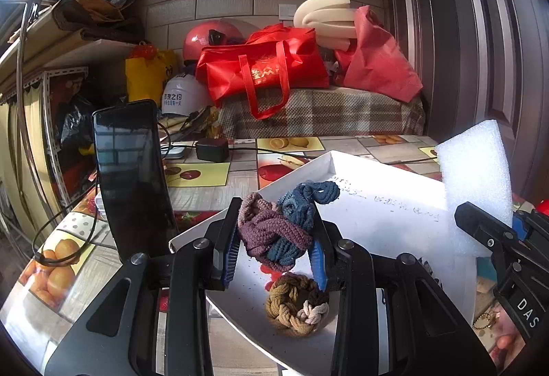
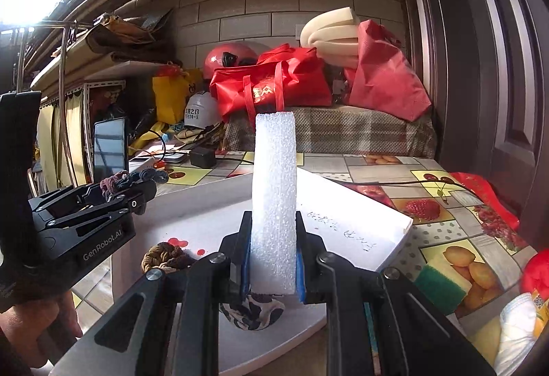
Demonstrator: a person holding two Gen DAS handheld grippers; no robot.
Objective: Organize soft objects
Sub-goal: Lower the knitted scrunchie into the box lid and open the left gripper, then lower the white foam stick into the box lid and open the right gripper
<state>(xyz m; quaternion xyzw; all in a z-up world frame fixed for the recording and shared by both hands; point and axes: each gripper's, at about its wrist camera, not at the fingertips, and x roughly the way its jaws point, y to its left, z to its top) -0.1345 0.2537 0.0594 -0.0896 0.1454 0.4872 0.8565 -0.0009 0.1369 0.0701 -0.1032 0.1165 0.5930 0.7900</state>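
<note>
- The left gripper has its fingers closed on a knitted purple-and-blue hair-tie bundle, held above the shallow white cardboard tray.
- The right gripper clamps an upright white foam block over that tray.
- A braided brown hair tie lies in the tray on the fruit-patterned tabletop.

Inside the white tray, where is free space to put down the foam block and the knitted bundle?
The white tray is bare along its far half, around the handwriting, between the far rim and the brown braided scrunchie. The near end is crowded: that scrunchie and a black-and-white patterned cloth lie there. The left gripper grips the knitted bundle; the right gripper grips the foam block.
</note>
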